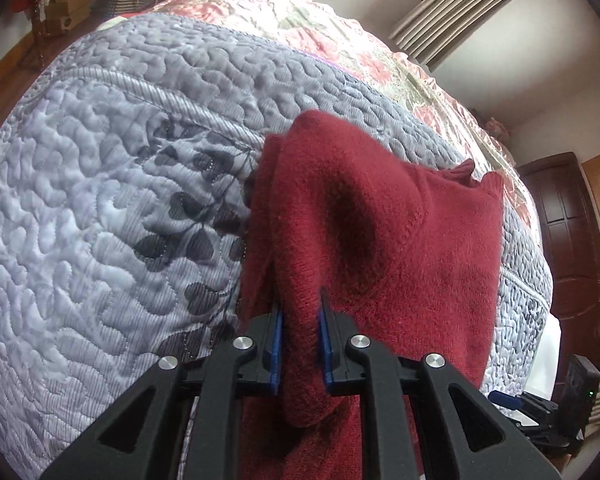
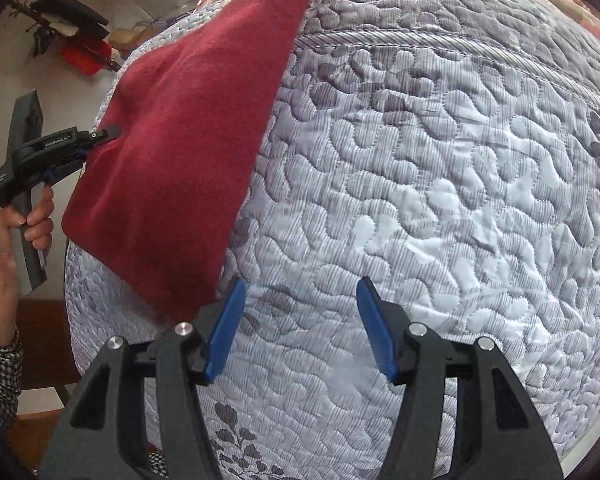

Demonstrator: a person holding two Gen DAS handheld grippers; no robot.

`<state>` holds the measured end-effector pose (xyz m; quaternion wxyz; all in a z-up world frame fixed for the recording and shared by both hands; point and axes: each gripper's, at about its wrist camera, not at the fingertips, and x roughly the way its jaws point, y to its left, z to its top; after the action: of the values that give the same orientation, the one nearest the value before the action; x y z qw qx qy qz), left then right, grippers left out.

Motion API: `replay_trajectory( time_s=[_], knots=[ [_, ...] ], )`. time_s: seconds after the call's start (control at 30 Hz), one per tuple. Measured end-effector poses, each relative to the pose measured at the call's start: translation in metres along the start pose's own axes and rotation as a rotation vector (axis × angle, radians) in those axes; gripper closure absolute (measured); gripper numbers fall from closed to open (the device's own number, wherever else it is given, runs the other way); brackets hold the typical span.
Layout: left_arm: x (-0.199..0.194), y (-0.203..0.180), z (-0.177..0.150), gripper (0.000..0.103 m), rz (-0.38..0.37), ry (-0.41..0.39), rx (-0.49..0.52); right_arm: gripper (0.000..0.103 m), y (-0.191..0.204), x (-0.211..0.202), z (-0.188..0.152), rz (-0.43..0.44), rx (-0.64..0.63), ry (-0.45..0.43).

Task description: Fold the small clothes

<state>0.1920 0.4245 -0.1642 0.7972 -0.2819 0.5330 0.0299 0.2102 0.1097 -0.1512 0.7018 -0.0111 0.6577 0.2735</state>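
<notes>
Left gripper (image 1: 300, 344) jaws pinching a fold of the red sweater (image 1: 380, 240), right gripper (image 2: 300, 328) jaws wide and empty over the quilted bed (image 2: 420, 160) — best grab the dangling bottom corner before laying flat.

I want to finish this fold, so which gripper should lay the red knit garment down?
Left. The left gripper is shut on the red knit garment; the right gripper is open, holding nothing.

Sweater (image 2: 172, 152) hangs over quilt (image 2: 440, 200), left of right gripper (image 2: 300, 328).
</notes>
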Motion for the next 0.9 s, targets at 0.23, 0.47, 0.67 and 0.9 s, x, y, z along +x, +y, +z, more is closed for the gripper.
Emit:
replay_trajectory(
  time_s=[0.23, 0.47, 0.67, 0.9],
  knots=[
    [-0.038, 0.005, -0.016, 0.071, -0.019, 0.009, 0.023, 0.044, 0.032, 0.006, 0.0, 0.017, -0.023, -0.013],
    [-0.049, -0.006, -0.063, 0.058, -0.033, 0.076, 0.091, 0.043, 0.07, 0.019, -0.001, 0.033, -0.06, -0.007],
    [-0.047, 0.004, -0.078, 0.097, 0.0, 0.077, 0.081, 0.043, 0.081, 0.027, -0.006, 0.008, -0.065, 0.005],
    [-0.035, 0.046, -0.09, 0.098, -0.004, 0.096, -0.038, 0.043, 0.088, 0.038, -0.018, 0.066, -0.014, 0.01]
  ],
)
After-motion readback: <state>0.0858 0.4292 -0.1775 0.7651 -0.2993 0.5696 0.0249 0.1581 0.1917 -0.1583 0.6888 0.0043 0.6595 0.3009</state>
